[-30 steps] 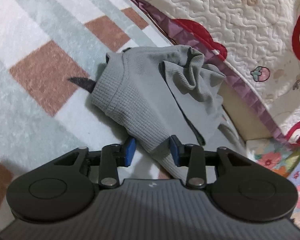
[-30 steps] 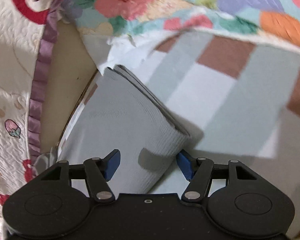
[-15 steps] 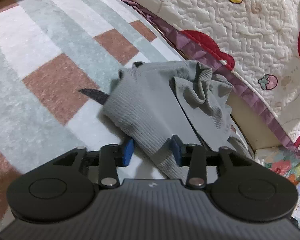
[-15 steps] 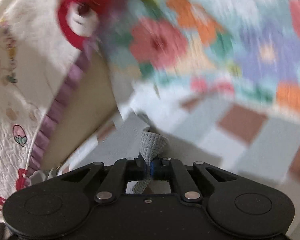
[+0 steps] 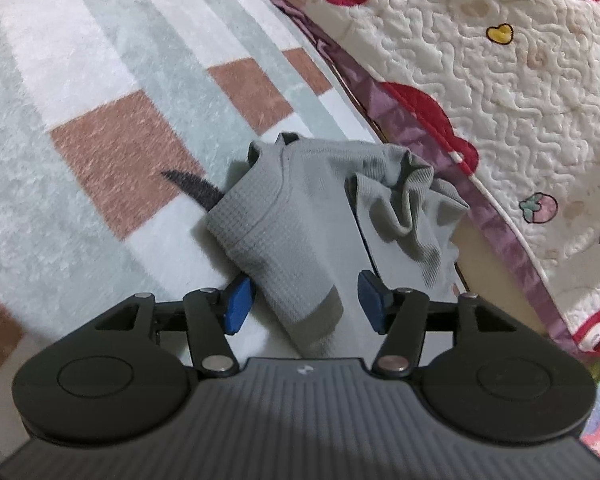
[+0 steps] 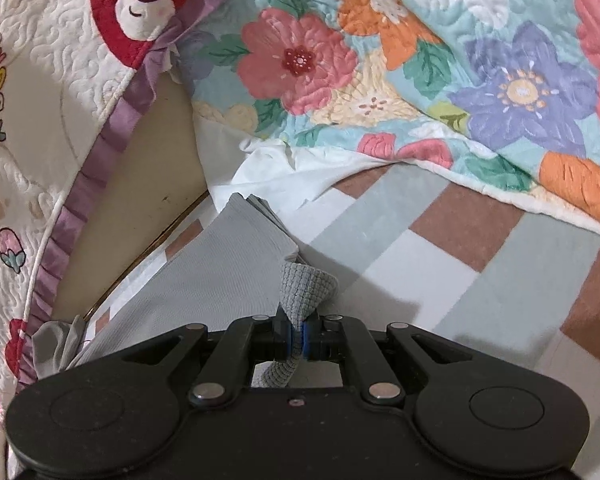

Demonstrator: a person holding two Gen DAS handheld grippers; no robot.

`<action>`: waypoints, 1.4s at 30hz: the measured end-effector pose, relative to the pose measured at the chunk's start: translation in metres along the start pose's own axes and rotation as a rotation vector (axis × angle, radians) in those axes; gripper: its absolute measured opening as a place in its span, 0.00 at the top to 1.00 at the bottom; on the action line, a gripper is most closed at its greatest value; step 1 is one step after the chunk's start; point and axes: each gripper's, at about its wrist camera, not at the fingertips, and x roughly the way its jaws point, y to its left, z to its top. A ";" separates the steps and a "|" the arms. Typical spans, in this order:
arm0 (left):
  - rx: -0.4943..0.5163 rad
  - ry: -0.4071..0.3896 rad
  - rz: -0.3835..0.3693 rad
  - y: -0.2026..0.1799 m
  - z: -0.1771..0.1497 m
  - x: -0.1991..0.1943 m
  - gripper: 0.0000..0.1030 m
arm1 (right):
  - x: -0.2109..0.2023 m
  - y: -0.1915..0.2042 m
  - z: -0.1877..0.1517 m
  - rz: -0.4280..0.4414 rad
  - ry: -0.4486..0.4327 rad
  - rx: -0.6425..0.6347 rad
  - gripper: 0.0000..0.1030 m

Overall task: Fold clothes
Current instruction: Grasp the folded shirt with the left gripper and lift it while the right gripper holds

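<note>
Grey ribbed garment (image 5: pixel 300 216) lies on the checked blanket (image 5: pixel 80 100), near the quilt. The right gripper (image 6: pixel 296 340) pinches one corner; the left gripper (image 5: pixel 302 300) is opening, its jaws apparently clear of the fabric. Lifting one-handed could drag the fold undone.

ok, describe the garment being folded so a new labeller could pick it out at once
Start at the checked blanket of brown, white and pale green squares, and follow it to where it meets the cream quilt with red bears and purple trim. The grey ribbed garment lies crumpled against that trim. It is the only plain, unpatterned fabric around, and a pinched fold of it sits in the right gripper.
</note>
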 end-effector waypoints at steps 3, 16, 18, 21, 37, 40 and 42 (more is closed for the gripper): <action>0.052 -0.041 0.046 -0.013 0.001 0.008 0.45 | 0.002 -0.001 0.000 0.006 0.013 0.007 0.93; 0.349 -0.113 0.211 -0.055 -0.001 0.027 0.91 | 0.023 -0.015 -0.010 0.055 0.126 0.120 0.81; 0.331 -0.115 0.196 -0.053 0.000 0.026 0.90 | 0.025 -0.019 -0.012 0.074 0.129 0.165 0.76; 0.297 -0.090 0.171 -0.047 0.003 0.029 0.87 | 0.028 -0.025 -0.014 0.120 0.108 0.222 0.64; 0.549 -0.296 -0.039 -0.127 0.010 -0.143 0.96 | -0.069 0.016 0.070 0.479 0.058 0.081 0.94; 0.486 -0.268 -0.049 -0.117 0.010 -0.181 0.96 | -0.101 0.010 0.081 0.508 0.098 0.093 0.94; 0.438 -0.209 -0.034 -0.105 0.011 -0.189 0.96 | -0.113 0.005 0.083 0.501 0.149 0.077 0.94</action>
